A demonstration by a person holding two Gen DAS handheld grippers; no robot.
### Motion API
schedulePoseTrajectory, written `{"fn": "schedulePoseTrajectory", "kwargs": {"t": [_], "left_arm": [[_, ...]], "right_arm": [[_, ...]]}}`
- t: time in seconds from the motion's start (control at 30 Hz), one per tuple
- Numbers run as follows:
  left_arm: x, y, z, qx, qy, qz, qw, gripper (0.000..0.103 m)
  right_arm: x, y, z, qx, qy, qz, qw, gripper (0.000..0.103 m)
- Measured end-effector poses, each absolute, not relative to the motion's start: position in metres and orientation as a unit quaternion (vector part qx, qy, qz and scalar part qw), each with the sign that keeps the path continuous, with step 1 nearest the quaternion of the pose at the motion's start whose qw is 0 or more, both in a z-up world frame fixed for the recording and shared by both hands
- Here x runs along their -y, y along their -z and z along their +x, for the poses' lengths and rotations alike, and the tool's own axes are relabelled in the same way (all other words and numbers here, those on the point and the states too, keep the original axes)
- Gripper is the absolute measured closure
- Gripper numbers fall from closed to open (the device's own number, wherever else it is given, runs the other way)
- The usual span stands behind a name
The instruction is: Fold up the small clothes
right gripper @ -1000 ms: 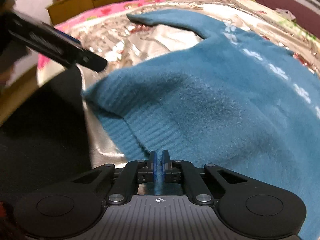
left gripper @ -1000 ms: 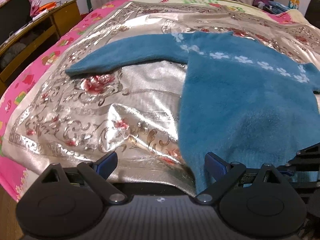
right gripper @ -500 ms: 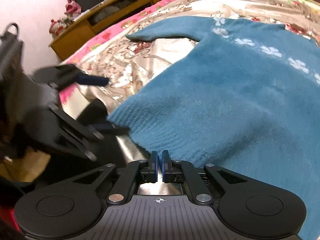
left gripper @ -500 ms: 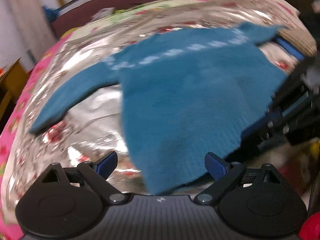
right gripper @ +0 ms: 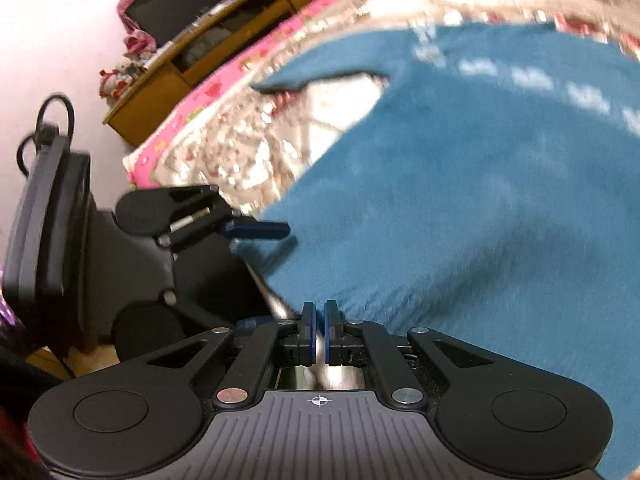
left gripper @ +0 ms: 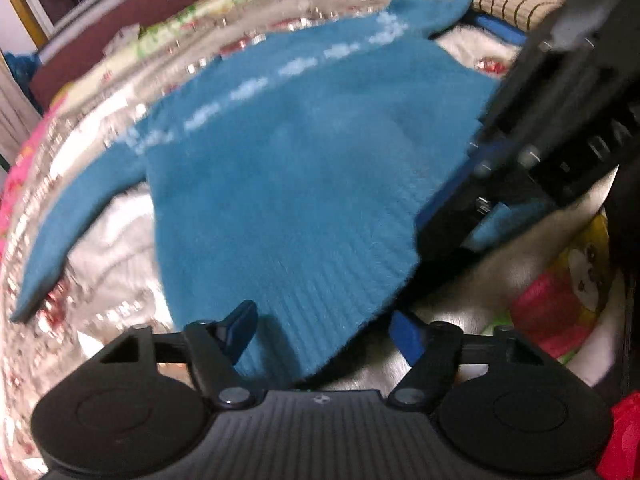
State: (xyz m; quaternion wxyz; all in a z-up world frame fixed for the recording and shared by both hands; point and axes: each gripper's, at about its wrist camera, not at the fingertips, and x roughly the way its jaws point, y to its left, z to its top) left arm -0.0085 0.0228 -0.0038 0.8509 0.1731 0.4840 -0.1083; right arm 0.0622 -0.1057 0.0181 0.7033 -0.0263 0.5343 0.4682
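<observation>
**Left fingers narrow around the hem while the right stays pinched**

Fingers (left gripper: 242, 326) of the left gripper (left gripper: 326, 330) stand apart with the ribbed hem corner of the blue sweater (left gripper: 288, 184) lying between them; half a second ago they were spread wider and the hem sat further forward. The right gripper (right gripper: 319, 332) keeps its pads nearly together, as before, at the sweater's (right gripper: 480, 208) lower edge; blur hides whether knit is actually caught between them.

The sweater lies spread on the silvery floral bedspread (left gripper: 100, 240), one sleeve stretched out to the left, a row of white flowers across the chest. Seen from the left wrist, the right gripper (left gripper: 480, 184) now crowds the sweater's right edge, covering part of it. From the right wrist, the left gripper (right gripper: 256, 230) has moved up to the hem corner. A wooden cabinet (right gripper: 224, 40) stands beyond the pink bed edge.
</observation>
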Motion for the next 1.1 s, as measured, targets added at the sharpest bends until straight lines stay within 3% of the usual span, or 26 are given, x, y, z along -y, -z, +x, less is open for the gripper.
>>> {"fn": "schedulePoseTrajectory", "kwargs": {"t": [0.23,0.5,0.7,0.87,1.0,1.1], "left_arm": [[-0.021,0.034,0.004,-0.557,0.125,0.155,0.806,0.033],[-0.044,-0.002,-0.006,-0.540,0.117,0.110,0.826,0.033],[-0.031,-0.016,0.011,-0.496,0.137,0.083,0.853,0.033],[-0.010,-0.003,0.035,-0.489,0.166,0.075,0.853,0.032],[0.008,0.036,0.048,-0.550,0.166,0.121,0.810,0.032],[0.011,0.037,0.043,-0.557,0.180,0.132,0.800,0.032]], "right_arm": [[0.099,0.038,0.060,-0.594,-0.433,-0.023,0.678,0.100],[0.168,-0.017,0.059,-0.515,-0.356,0.001,0.780,0.095],[0.214,-0.009,0.058,-0.524,-0.242,-0.019,0.816,0.095],[0.232,-0.006,0.051,-0.530,-0.195,-0.037,0.825,0.092],[0.256,0.000,0.048,-0.544,-0.153,-0.034,0.824,0.086],[0.264,0.006,0.053,-0.561,-0.137,-0.018,0.816,0.081]]}}
